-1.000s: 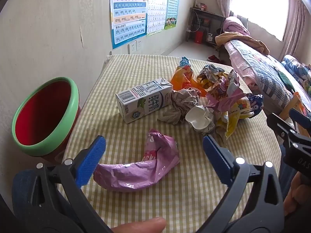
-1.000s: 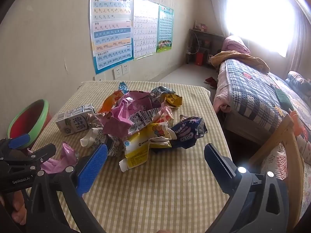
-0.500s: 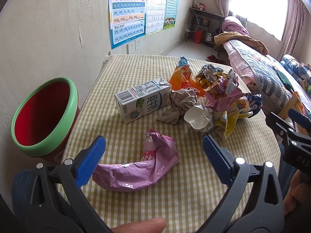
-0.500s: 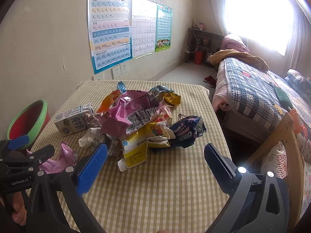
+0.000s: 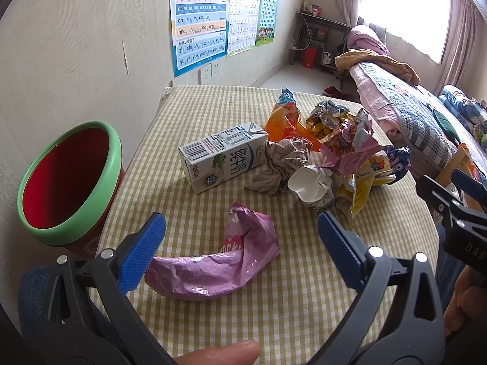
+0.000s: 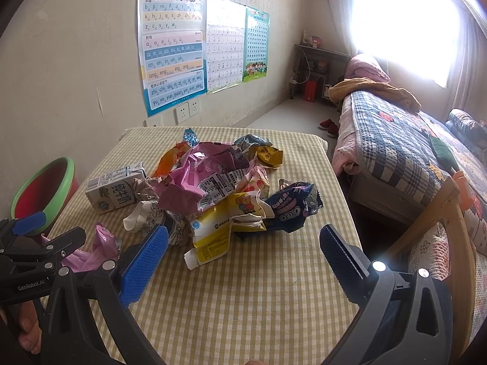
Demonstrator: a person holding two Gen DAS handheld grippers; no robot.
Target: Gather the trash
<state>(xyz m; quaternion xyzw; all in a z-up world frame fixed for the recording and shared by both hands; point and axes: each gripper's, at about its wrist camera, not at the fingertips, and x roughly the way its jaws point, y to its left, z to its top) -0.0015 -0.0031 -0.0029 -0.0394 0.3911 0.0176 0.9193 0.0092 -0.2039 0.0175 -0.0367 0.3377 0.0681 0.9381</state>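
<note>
Left gripper (image 5: pixel 240 243) spread wide, nothing between the blue pads (image 5: pixel 143 255), hovering just above a pink wrapper (image 5: pixel 219 261) that lies flat on the checked tablecloth (image 5: pixel 274 310) near the front edge. Right gripper (image 6: pixel 243 249) likewise spread wide and holding nothing, low over the cloth, in front of the trash pile (image 6: pixel 225 188). Pile heaped mid-table: crumpled pink wrapper on top, yellow pack (image 6: pixel 225 228) at the near side, dark blue Oreo bag (image 6: pixel 289 210) touching it on the right, orange wrapper (image 5: pixel 283 124) at the far side. Milk carton (image 5: pixel 222 155) lying on its side just left of the pile, against crumpled paper (image 5: pixel 283 161); squashed white cup (image 5: pixel 310 185) beside that paper. Red bin with green rim (image 5: pixel 70 179) off the table's left edge, tilted toward the camera, mouth open. Bed (image 6: pixel 404 152) to the right, posters (image 6: pixel 170 48) on the far wall.
</note>
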